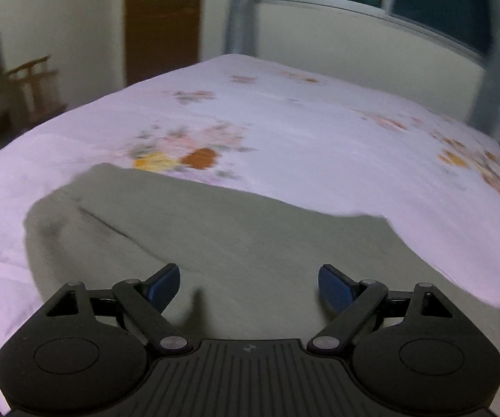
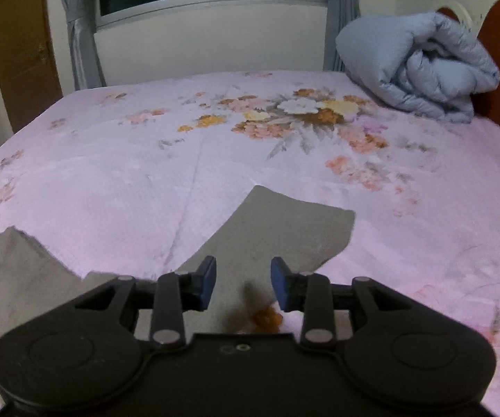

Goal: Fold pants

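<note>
A: Both sets of jaws are spread, nothing pinched? Where are the pants (image 1: 215,243) seen?

B: Yep. Spread across the bedsheet (image 1: 319,132), lower frame, under the left gripper (image 1: 249,281); one leg is seen past the right gripper (image 2: 243,279).

No readable text, label, brand, number or sign anywhere in either view.

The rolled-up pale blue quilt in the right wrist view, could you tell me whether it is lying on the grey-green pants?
No, the rolled-up pale blue quilt sits at the bed's far right corner, well apart from the grey-green pants near the right gripper.
</note>
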The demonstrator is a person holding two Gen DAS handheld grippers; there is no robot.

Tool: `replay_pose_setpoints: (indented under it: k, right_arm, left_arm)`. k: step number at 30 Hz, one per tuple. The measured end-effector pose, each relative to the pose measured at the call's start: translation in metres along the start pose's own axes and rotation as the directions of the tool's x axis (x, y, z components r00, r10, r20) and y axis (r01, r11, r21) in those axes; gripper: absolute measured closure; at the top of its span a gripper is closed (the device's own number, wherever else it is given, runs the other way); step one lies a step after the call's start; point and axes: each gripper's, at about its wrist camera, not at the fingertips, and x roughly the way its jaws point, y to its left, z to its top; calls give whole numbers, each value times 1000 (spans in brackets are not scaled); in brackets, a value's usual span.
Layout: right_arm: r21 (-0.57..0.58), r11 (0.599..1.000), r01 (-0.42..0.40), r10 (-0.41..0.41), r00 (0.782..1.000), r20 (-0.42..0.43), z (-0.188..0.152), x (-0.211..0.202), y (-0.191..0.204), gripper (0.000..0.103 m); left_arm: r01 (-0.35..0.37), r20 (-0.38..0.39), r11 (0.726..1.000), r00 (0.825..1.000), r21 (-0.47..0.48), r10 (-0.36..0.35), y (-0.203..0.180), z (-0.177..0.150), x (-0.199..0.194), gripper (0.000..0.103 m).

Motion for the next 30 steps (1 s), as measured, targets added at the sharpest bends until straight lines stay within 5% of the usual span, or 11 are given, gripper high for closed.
replay_pose_setpoints:
  k: [9, 15, 17, 21, 24, 27, 30]
  right_arm:
    - [-12, 997, 79, -79, 994, -78, 52, 122, 20, 78]
    - [-18, 976, 216, -215, 956, -200, 57, 180, 17, 82]
    - [21, 979, 204, -196, 962, -190, 56, 175, 10, 102]
    - [69, 980, 185, -176, 977, -120, 55, 144, -1, 103]
    - [96, 980, 173, -166, 983, -73, 55, 112, -12, 103]
    - [119, 978, 170, -172, 985, 8, 51, 67, -26, 103]
    - [159, 974, 163, -180, 979, 100, 37, 10, -43, 103]
  left_arm:
    - [-62, -54, 998, 997, 10, 63, 32, 1, 53, 16]
    - [-38, -41, 999, 998, 16, 39, 31, -5, 55, 16]
    - [-21, -45, 1000, 999, 1, 21, 36, -4, 55, 16]
    - [12, -63, 1000, 998, -5, -12, 40, -4, 51, 16]
    - [159, -74, 985, 984, -71, -164, 42, -3, 29, 16]
    - [213, -120, 976, 971, 50, -206, 20, -22, 12, 16]
    - [168, -117, 972, 982, 162, -150, 5, -44, 16, 16]
